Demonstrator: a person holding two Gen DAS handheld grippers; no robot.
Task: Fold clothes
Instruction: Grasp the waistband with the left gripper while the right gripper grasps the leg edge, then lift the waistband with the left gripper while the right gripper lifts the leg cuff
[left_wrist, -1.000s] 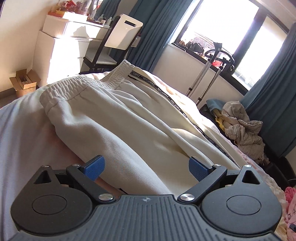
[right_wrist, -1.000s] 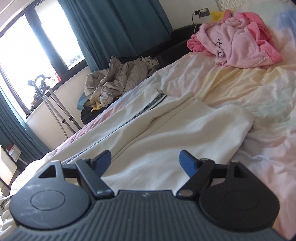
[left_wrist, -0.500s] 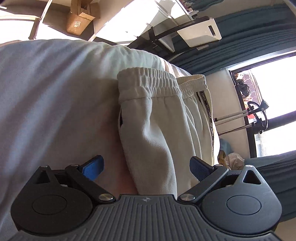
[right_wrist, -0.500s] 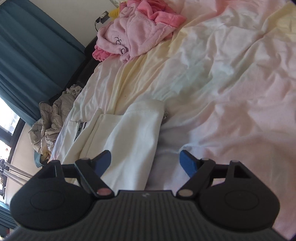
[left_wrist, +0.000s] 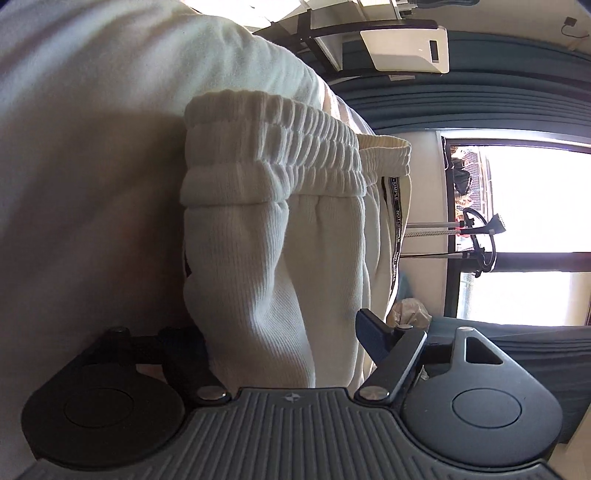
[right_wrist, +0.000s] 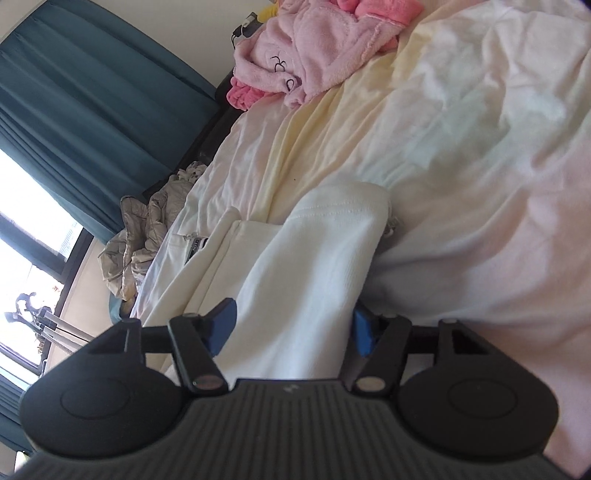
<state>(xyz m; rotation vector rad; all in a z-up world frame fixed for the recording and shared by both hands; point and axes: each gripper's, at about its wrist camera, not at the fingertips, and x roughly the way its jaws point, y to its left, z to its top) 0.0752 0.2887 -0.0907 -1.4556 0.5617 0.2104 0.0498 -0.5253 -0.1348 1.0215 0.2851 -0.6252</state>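
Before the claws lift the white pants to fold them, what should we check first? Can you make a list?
1. Left claw has the cream ribbed sweatpants between its blue pads, jaws just closing: ok.
2. Right claw has the leg end between its pads, jaws just closing: ok.
3. Pads squeezing firmly: cannot tell.
4. Elastic waistband lying flat: ok.
5. Pastel bedsheet smooth: not ok, wrinkled.
6. Fluffy pink garment clear of the sweatpants: ok.

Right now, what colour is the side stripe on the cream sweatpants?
The side stripe is black with white lettering, seen best in the left wrist view.
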